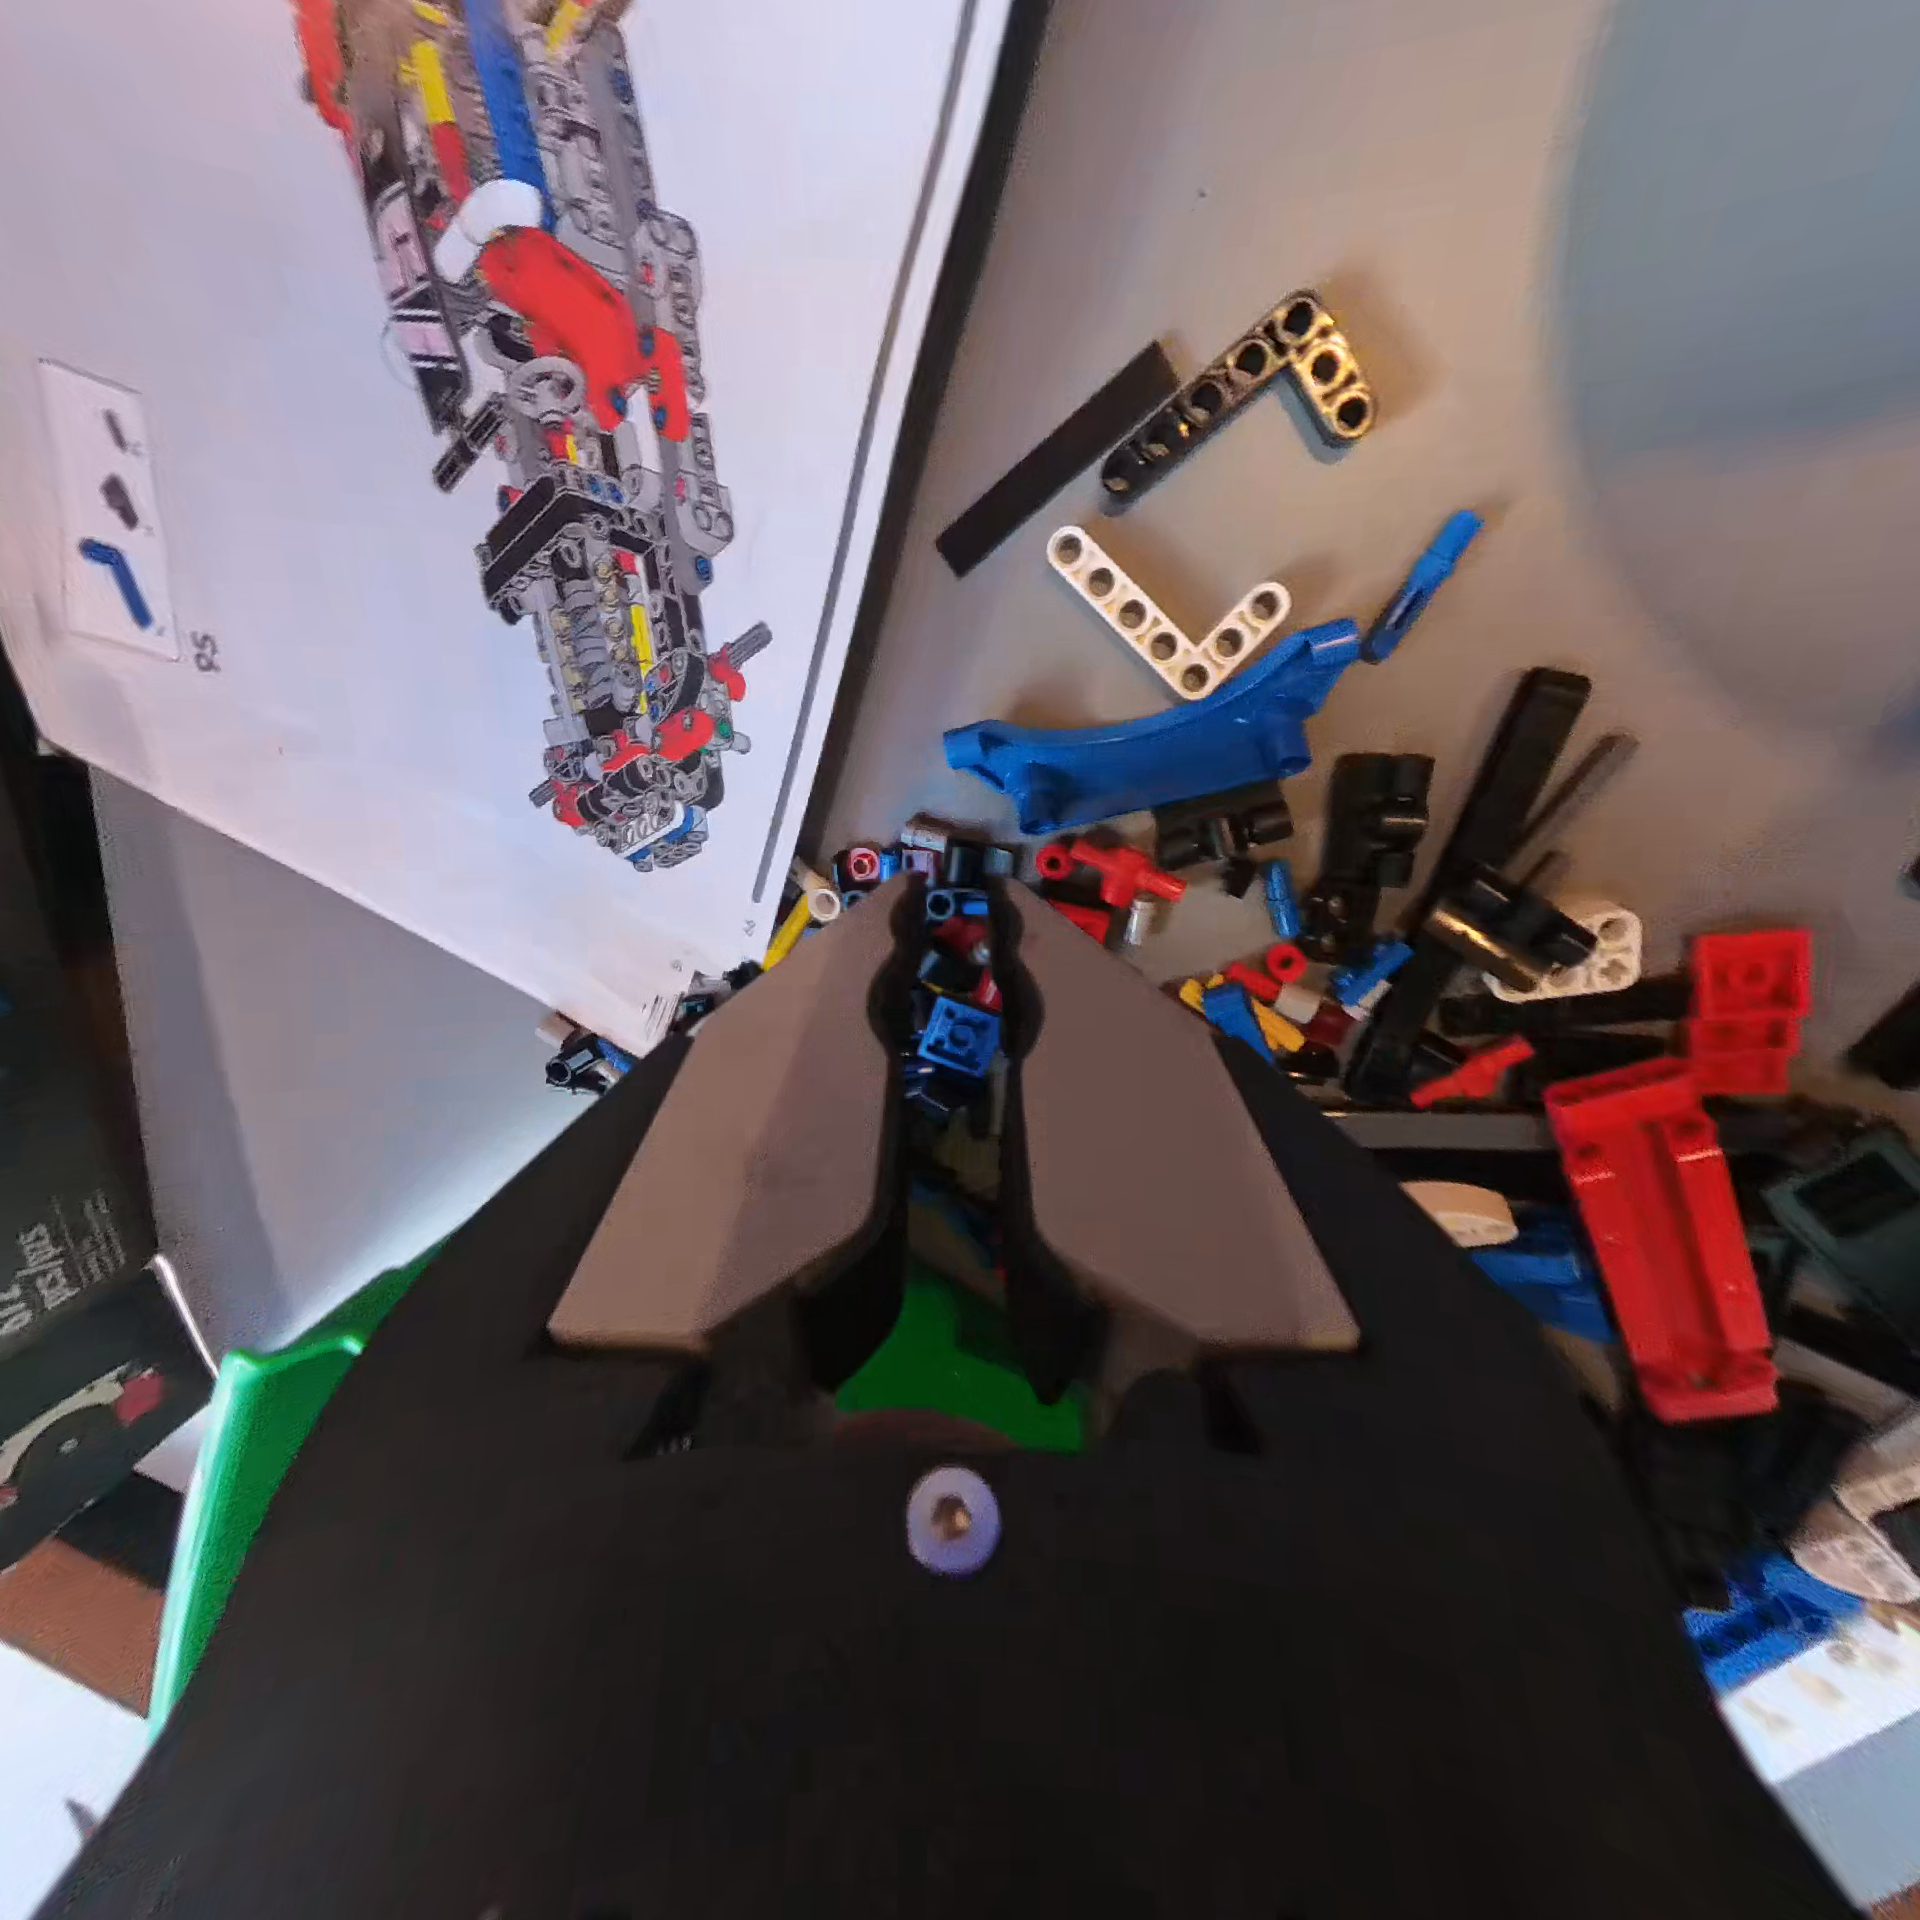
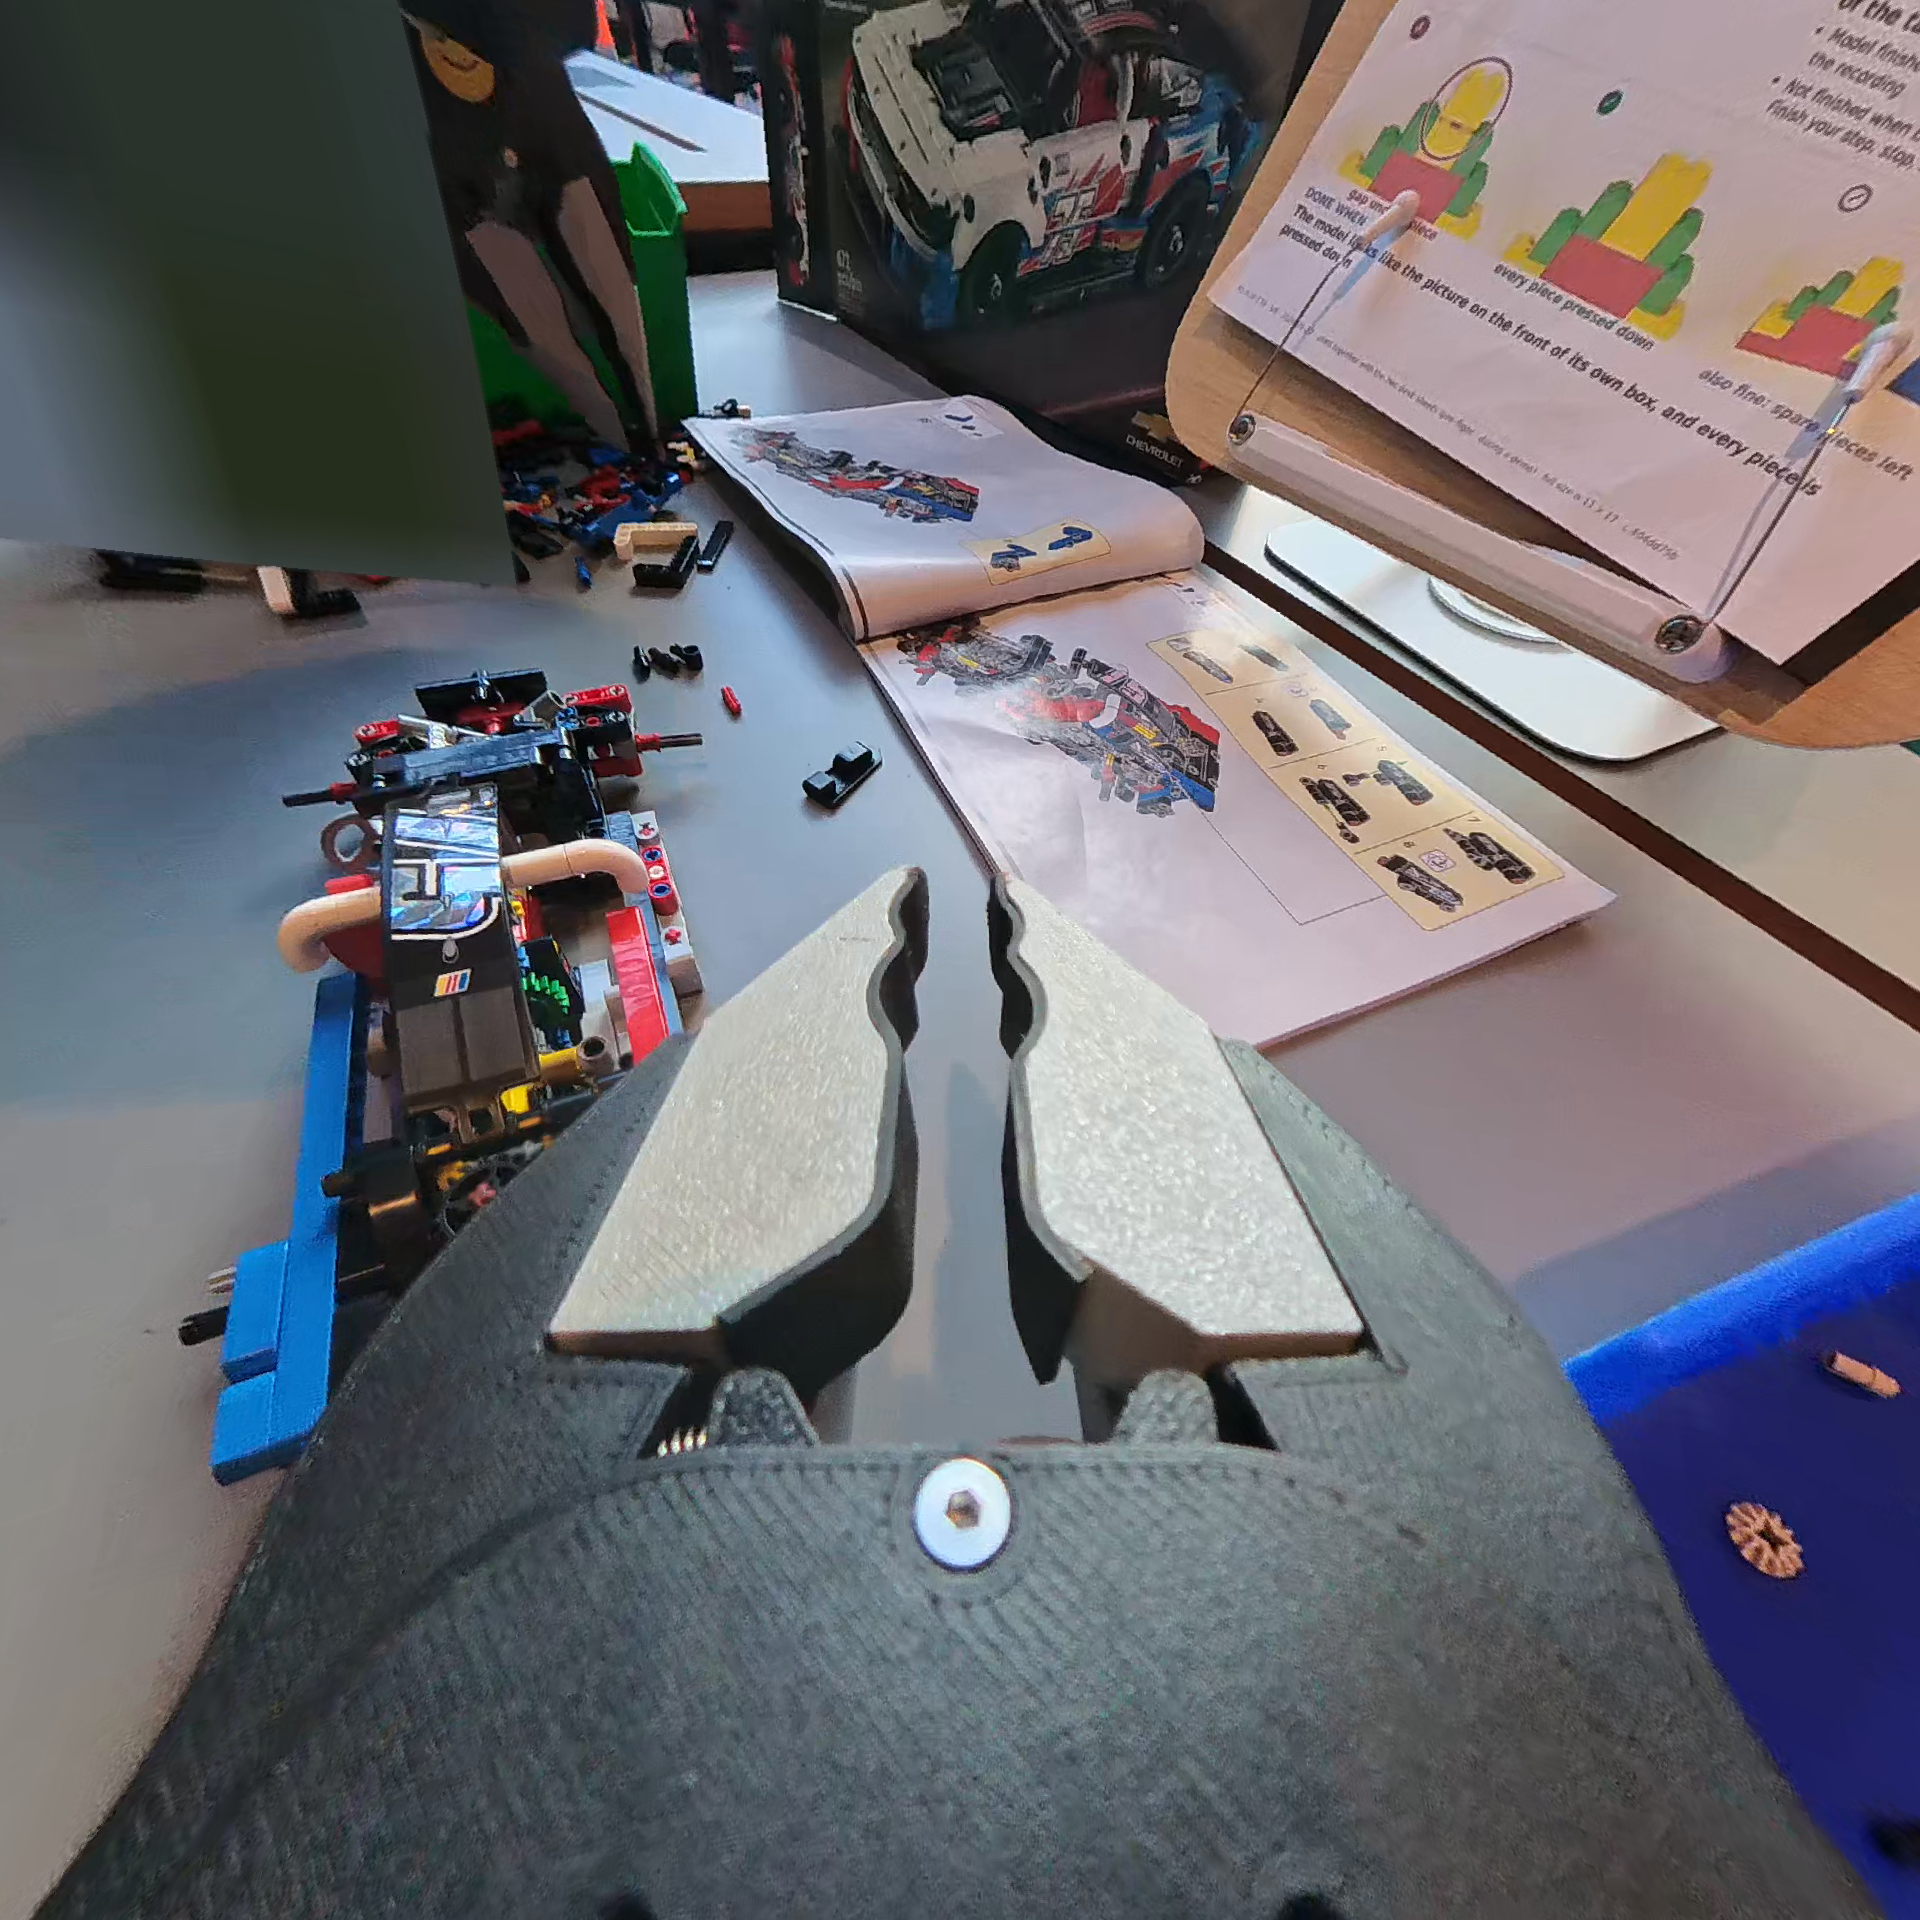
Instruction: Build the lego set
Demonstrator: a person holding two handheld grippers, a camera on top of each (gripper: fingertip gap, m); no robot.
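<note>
My left gripper [image 1: 953, 894] points down into a pile of loose lego pieces [image 1: 1299, 935]. Its jaws stand a narrow gap apart, with small blue and black pieces [image 1: 961, 1034] showing between them; I see nothing clamped. It also shows in the right wrist view [image 2: 582, 343], over the pile [image 2: 592, 488]. My right gripper [image 2: 958, 894] is slightly open and empty, low over the grey table. The partly built car chassis [image 2: 488, 935] lies just to its left. The open instruction booklet [image 2: 1039, 727] lies ahead on the right, and also shows in the left wrist view [image 1: 312, 520].
A blue curved panel [image 1: 1143, 738], a white L beam [image 1: 1153, 623], a black L beam [image 1: 1247, 384] and a red panel [image 1: 1662, 1247] lie around the pile. A green bin [image 2: 655, 270], the set's box [image 2: 1039, 187], a wooden sheet stand [image 2: 1558, 312] and a blue bin [image 2: 1766, 1507] border the table. My hands' fingertips stand some 40 centimeters from each other.
</note>
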